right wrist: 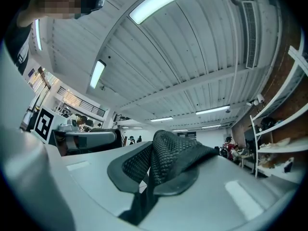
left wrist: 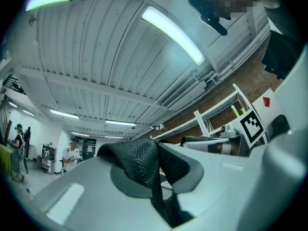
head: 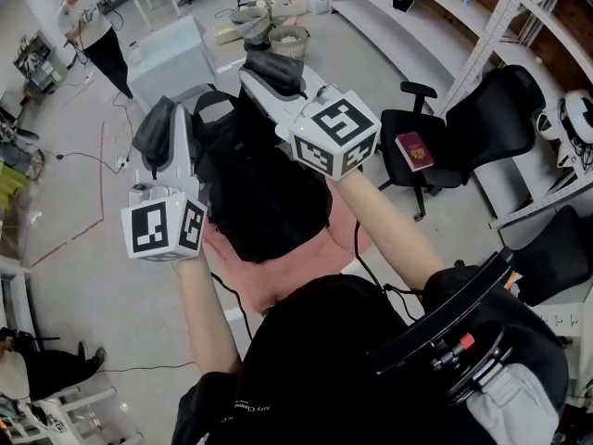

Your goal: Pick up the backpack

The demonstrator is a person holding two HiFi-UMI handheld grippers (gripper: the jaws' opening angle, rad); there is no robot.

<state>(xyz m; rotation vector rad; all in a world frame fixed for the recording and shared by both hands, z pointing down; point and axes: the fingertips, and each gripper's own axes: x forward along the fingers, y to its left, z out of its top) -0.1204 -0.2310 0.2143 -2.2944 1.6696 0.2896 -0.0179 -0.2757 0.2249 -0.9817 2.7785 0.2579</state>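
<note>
A black backpack [head: 264,193] hangs in the air between my two raised grippers, above a pink surface [head: 278,272]. In the head view my left gripper [head: 157,133] sits at the bag's left and my right gripper [head: 273,70] at its upper right. Both tilt upward toward the ceiling. In the left gripper view the left gripper [left wrist: 147,170] is shut on a black mesh shoulder strap [left wrist: 137,160], which bunches above the pads. The right gripper view shows the right gripper [right wrist: 154,174] shut on another mesh strap [right wrist: 171,155]. The bag's body is hidden in both gripper views.
A black office chair [head: 486,119] with a red booklet [head: 414,151] on its seat stands to the right, beside metal shelving [head: 505,7]. A grey cabinet [head: 167,58] and baskets [head: 283,37] stand farther off. A person [head: 93,31] stands at the far left.
</note>
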